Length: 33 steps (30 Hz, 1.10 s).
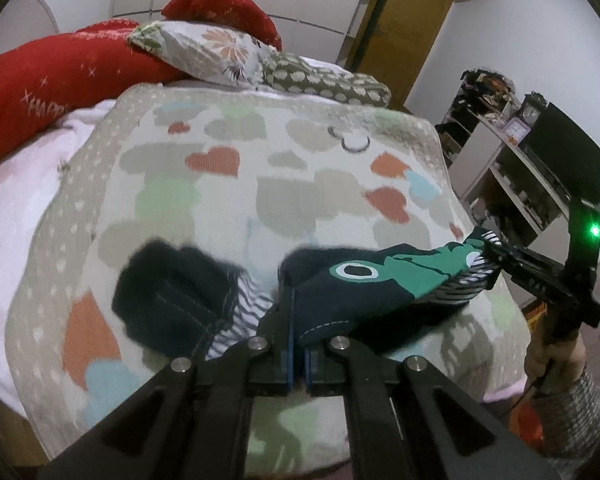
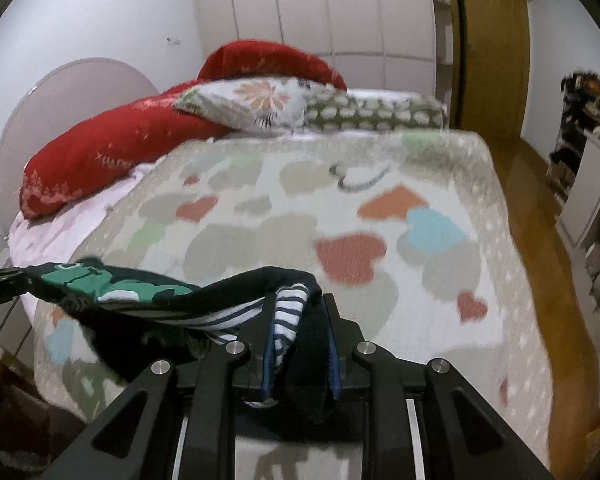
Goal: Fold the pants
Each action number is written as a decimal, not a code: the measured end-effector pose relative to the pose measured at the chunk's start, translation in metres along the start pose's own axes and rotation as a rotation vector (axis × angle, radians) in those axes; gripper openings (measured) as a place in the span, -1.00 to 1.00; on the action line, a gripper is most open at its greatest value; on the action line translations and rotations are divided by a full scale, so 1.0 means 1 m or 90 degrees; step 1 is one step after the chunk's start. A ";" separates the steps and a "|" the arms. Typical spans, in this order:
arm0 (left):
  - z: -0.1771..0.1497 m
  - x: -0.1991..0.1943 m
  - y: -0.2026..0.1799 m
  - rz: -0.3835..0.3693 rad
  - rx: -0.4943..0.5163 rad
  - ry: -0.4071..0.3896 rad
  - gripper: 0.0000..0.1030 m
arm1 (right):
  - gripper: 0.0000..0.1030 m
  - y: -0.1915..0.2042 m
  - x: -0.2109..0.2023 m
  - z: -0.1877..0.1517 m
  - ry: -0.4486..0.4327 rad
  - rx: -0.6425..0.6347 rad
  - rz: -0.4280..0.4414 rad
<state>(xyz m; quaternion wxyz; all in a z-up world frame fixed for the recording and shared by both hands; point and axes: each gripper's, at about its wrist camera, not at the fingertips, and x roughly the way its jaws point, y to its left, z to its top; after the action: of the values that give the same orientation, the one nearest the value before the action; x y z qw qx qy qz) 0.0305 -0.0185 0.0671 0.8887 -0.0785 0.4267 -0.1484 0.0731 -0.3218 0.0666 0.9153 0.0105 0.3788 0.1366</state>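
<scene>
Dark navy pants [image 1: 364, 292] with a green print and a striped lining hang stretched between my two grippers, above the near part of the bed. In the left wrist view my left gripper [image 1: 294, 320] is shut on one end of the fabric, and a blurred dark part [image 1: 172, 300] droops to its left. My right gripper [image 1: 496, 256] pinches the other end at the right, with a person's hand [image 1: 556, 356] on its handle. The right wrist view shows my right gripper [image 2: 298, 312] shut on a thick fold of the pants [image 2: 148, 300]. At the far left edge of that view, my left gripper [image 2: 20, 280] holds the far end.
A heart-patterned blanket [image 1: 260, 184] covers the bed. Red pillows [image 1: 60, 76] and a floral pillow [image 1: 212, 52] lie at its far end, and a small ring [image 1: 354, 144] rests on the blanket. Shelves [image 1: 520, 168], a wooden door [image 2: 488, 48] and wooden floor [image 2: 540, 240] are to the right.
</scene>
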 end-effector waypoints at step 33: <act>-0.077 0.054 -0.039 0.089 0.117 0.074 -0.91 | -0.16 -0.017 0.034 -0.070 0.078 -0.091 -0.114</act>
<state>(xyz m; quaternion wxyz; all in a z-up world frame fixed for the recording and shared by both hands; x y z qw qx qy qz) -0.0056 -0.0743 -0.0106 0.8741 0.0422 0.4663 -0.1290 0.0513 -0.3356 -0.0091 0.8974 -0.0969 0.4227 0.0814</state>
